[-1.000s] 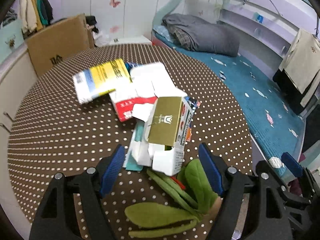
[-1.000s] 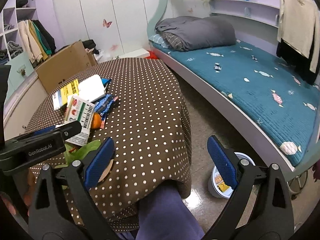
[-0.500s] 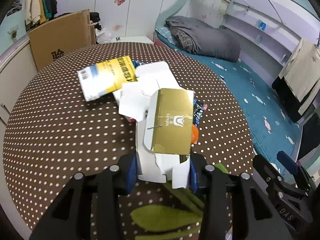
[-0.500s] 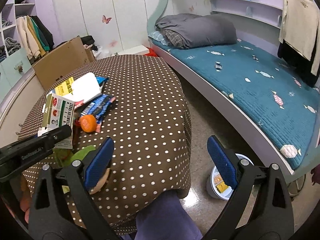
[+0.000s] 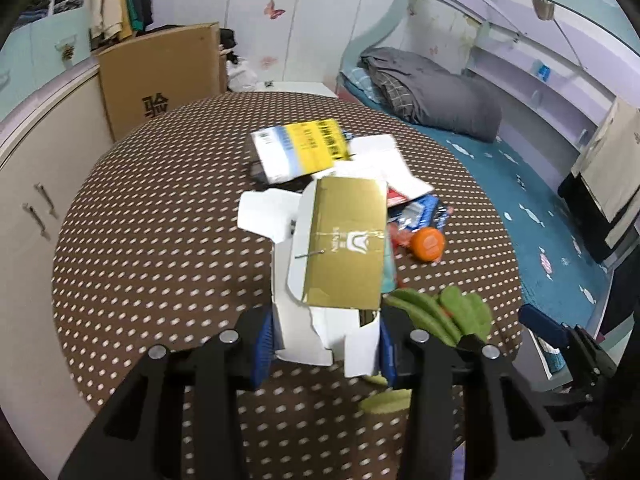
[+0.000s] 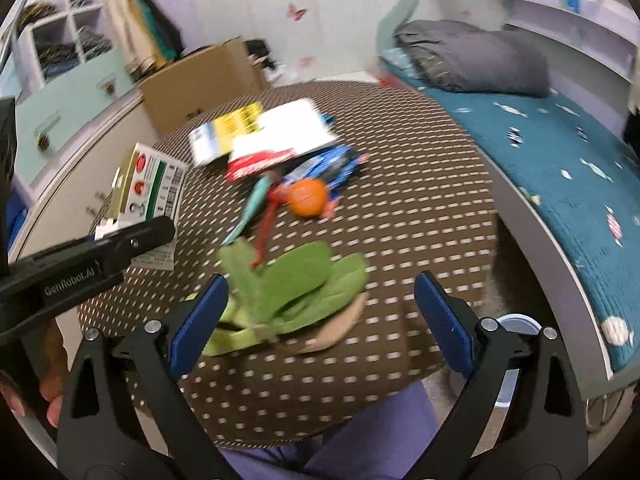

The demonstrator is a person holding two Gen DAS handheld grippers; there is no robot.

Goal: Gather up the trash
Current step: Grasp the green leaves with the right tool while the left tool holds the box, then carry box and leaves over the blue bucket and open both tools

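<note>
**Torn carton clamped above the dotted table**

The torn gold-and-white carton [image 5: 340, 256] sits pinched between the blue pads of the left gripper [image 5: 326, 342], lifted over the near part of the round dotted table [image 5: 160, 220]. Beyond it lie a yellow packet [image 5: 300, 148] and an orange ball [image 5: 428, 244]; green leaves [image 6: 296, 280] lie at the table's near edge. The right gripper [image 6: 320, 320] hangs spread wide over those leaves, gripping nothing.

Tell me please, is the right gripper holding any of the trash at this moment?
No, the right gripper stands wide open above the green leaves, gripping nothing.
</note>
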